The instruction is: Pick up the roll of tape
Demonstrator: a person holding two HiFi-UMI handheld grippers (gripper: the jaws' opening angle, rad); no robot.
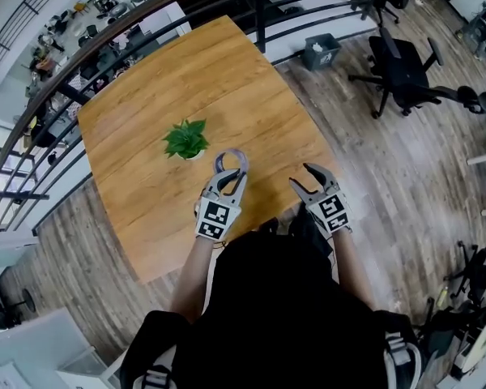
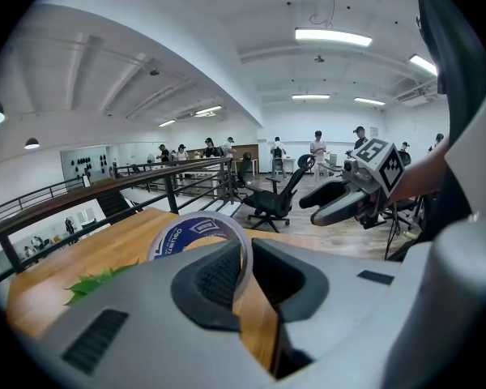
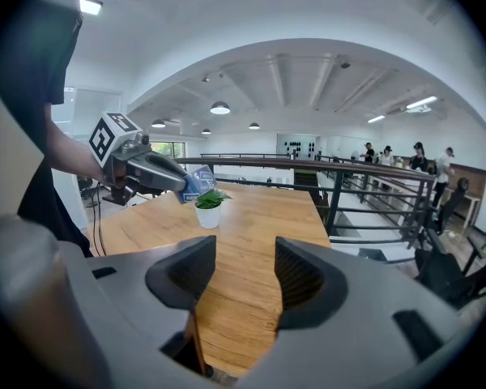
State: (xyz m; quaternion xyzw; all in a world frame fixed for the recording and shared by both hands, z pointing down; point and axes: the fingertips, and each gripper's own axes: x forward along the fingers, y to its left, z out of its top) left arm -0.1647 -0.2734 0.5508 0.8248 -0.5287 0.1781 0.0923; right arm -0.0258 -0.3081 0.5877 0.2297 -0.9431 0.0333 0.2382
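Observation:
A roll of clear tape (image 2: 196, 238) with a blue printed core stands on edge between the jaws of my left gripper (image 2: 245, 275), which is shut on its rim. The head view shows the roll (image 1: 232, 160) held above the wooden table (image 1: 146, 120), at the tip of the left gripper (image 1: 229, 177). From the right gripper view the tape (image 3: 196, 182) hangs over the table beside the plant. My right gripper (image 1: 307, 174) is open with nothing between its fingers, near the table's front edge; only wood shows in the gap of the right gripper (image 3: 245, 267).
A small green plant in a white pot (image 1: 185, 141) stands mid-table, just left of the tape. A dark metal railing (image 1: 146, 23) runs behind the table. Office chairs (image 1: 401, 71) stand on the wood floor to the right. People stand far off in the room.

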